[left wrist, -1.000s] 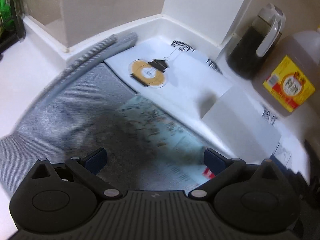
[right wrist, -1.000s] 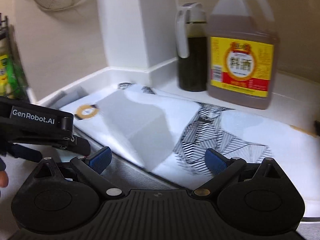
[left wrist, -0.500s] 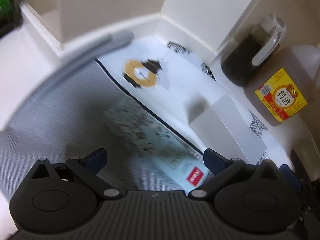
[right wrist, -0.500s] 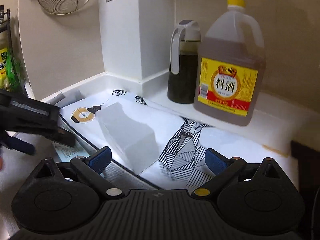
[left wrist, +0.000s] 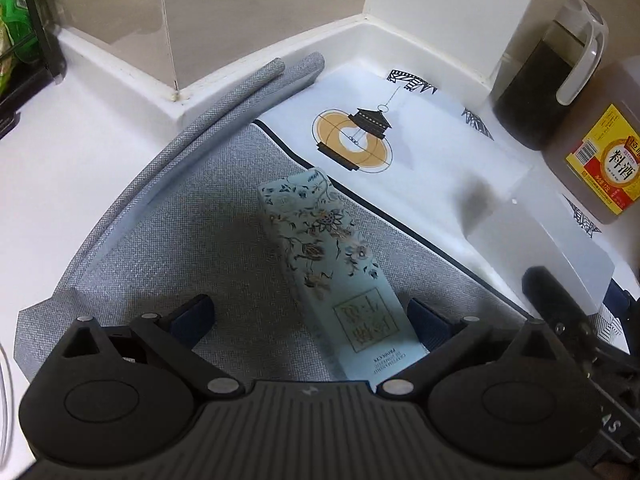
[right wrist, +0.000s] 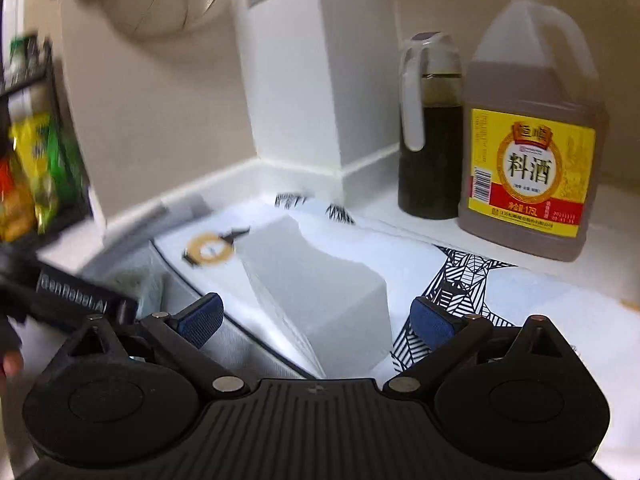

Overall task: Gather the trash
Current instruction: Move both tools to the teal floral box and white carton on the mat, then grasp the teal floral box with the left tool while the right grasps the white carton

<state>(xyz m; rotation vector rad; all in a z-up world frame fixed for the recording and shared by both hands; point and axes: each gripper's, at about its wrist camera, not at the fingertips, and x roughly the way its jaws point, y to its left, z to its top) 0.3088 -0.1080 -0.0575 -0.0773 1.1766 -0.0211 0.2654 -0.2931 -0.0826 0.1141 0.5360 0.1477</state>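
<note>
— Fingers first: how do they stand?
— Both pairs are spread wide and grip nothing. The left gripper [left wrist: 310, 318] hangs low over the grey mat [left wrist: 168, 248]; the right gripper [right wrist: 316, 318] sits over the white patterned sheet [right wrist: 480, 280].
— Now the scene, biggest thing down.
— A white bench [left wrist: 60, 168] runs into a corner. On it lies the grey mat, with its far edge rolled up, and beside it the white patterned sheet, printed with a lantern [left wrist: 352, 140]. At the back stand a big jug of cooking wine [right wrist: 528, 128] and, touching it, a dark oil bottle [right wrist: 430, 128].
— And the trash?
— A pale blue floral carton [left wrist: 332, 264] lies flat on the mat, its near end between the left fingers [left wrist: 192, 316] (closer to the right-hand one). A frosted white box [right wrist: 320, 280] lies on the sheet between the right fingers.
</note>
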